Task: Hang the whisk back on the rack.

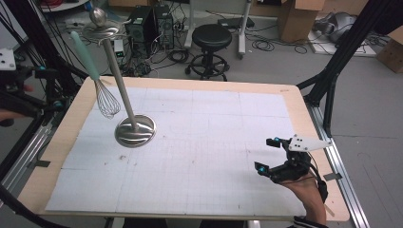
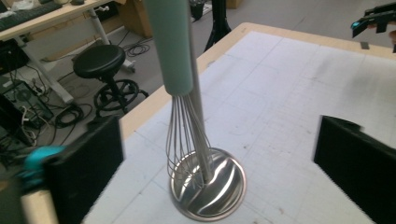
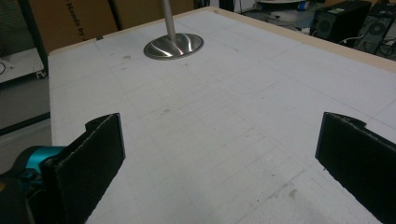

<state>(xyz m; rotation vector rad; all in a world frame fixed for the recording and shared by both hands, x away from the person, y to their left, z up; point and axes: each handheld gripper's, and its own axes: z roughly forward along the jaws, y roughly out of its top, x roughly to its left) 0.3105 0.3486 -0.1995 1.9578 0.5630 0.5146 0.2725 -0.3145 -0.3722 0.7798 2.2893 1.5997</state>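
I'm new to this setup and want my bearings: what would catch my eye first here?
A tall steel stand with a round base rises at the table's far left, and a whisk with a mint handle hangs from its top. The left tongs stand open facing the whisk, not touching it. The right tongs, also open, rest near the table's right edge.

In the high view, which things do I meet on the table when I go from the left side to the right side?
whisk → steel stand base → right gripper, held in a hand at the table's right edge.
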